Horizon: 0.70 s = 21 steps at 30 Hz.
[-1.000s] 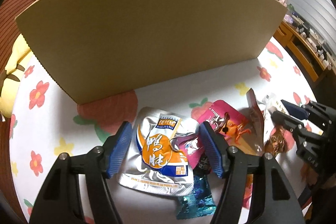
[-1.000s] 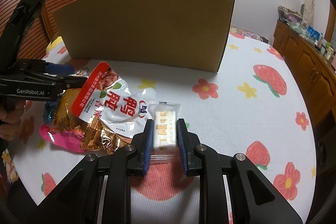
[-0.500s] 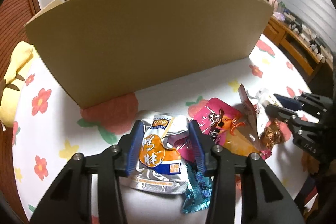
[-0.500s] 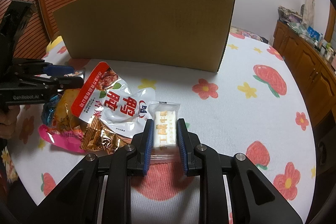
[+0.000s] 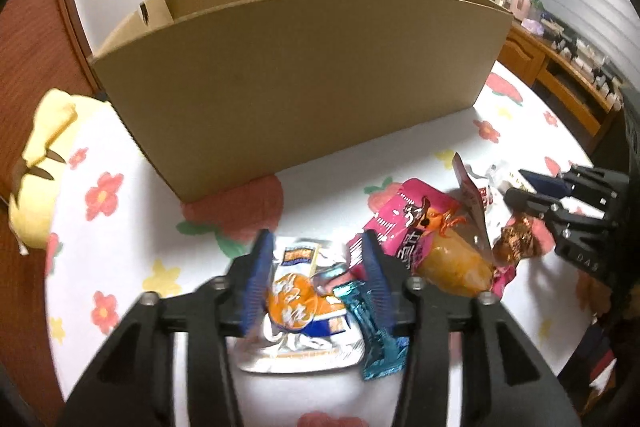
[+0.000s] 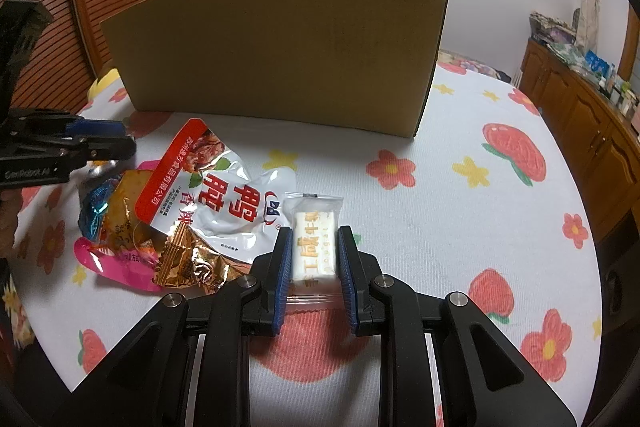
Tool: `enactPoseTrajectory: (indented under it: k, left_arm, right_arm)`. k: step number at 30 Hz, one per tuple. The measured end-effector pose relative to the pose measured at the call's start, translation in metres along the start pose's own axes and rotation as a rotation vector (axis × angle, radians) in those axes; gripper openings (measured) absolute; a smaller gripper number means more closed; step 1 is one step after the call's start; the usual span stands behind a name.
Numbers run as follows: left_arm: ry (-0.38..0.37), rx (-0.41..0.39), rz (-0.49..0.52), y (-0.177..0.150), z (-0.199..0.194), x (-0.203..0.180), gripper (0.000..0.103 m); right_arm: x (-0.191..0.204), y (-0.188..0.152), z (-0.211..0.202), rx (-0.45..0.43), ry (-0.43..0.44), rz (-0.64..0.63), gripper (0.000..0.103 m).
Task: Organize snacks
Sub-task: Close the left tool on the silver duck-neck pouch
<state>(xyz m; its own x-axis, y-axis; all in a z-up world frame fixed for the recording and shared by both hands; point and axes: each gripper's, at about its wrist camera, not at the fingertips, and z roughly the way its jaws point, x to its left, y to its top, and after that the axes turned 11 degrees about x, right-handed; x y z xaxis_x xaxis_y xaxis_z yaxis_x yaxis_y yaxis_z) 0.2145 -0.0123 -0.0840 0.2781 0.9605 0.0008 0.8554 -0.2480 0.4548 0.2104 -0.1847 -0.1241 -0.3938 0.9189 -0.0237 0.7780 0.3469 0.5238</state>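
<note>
The left gripper (image 5: 316,281) is pinching the silver-and-orange pouch (image 5: 298,311), apparently lifting it, beside the pink packet (image 5: 416,227). The right gripper (image 6: 313,259) is clamping the white candy bar (image 6: 314,247) on the tablecloth (image 6: 460,227). Both snacks likely need carrying over the wall of the cardboard box (image 5: 304,75) next.

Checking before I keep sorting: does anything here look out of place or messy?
Yes. The snacks lie jumbled: the pink pouch, teal candy wrapper and gold wrapper overlap beside the cardboard box, not inside it.
</note>
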Motion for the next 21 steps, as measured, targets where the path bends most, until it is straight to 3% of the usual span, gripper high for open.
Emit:
enactPoseTrajectory:
  k: [7,10,13,16,20,21]
  left_arm:
    - [0.055,0.042,0.025,-0.017,0.003,0.004,0.057]
    - [0.058,0.067,0.010,-0.022,0.010,0.013,0.066]
    - [-0.001,0.063,-0.044,-0.021,0.015,0.025,0.070]
    - [0.003,0.042,-0.040,-0.020,0.017,0.025,0.070]
    - [-0.012,0.033,-0.025,-0.020,0.016,0.026,0.053]
    - [-0.024,0.035,-0.018,-0.020,0.015,0.025,0.044]
  right_arm:
    - [0.000,0.000,0.000,0.000,0.000,0.000,0.020]
    - [0.000,0.000,0.000,0.000,0.000,0.000,0.020]
    - [0.000,0.000,0.000,0.000,-0.001,0.000,0.020]
    - [0.000,0.000,0.000,0.000,0.001,0.000,0.020]
    - [0.000,0.000,0.000,0.000,0.001,0.000,0.020]
    - [0.000,0.000,0.000,0.000,0.000,0.000,0.020]
